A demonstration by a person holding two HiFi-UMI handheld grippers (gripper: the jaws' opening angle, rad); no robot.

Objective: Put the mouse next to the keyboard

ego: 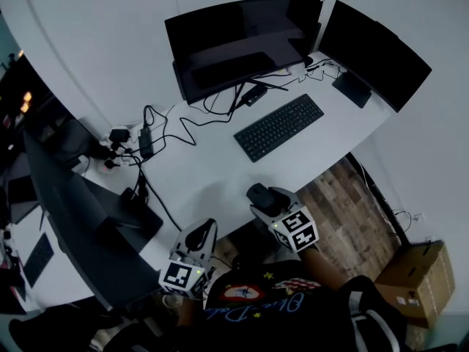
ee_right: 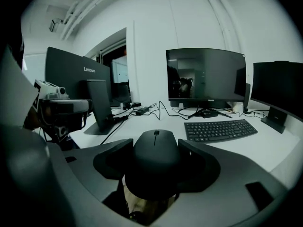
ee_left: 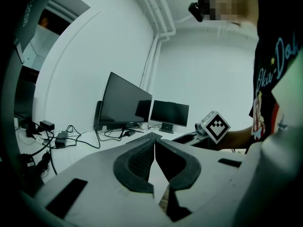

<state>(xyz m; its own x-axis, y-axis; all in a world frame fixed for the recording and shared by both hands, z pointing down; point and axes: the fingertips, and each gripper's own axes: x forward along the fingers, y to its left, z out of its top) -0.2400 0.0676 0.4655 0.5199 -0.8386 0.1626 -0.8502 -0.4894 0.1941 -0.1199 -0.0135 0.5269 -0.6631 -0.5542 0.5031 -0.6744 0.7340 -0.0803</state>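
So, the right gripper (ego: 267,202) is clamped on the black mouse (ee_right: 155,156), one jaw on each side of it, with the scroll wheel end facing the monitors. I've got the mouse at the near edge of the white desk (ego: 212,174). I honestly can't tell if it's touching the surface or just above it. The keyboard (ego: 278,127) lies well apart from it, further in, in front of the middle monitor (ego: 245,42), and a second monitor (ego: 370,53) stands off to the right. The left gripper (ee_left: 154,145) has its jaws pressed together with nothing between them, and it hangs by the desk's edge, left of the right one. Cables (ego: 165,127) tangle on the left part of the desk near a third monitor (ego: 73,218).
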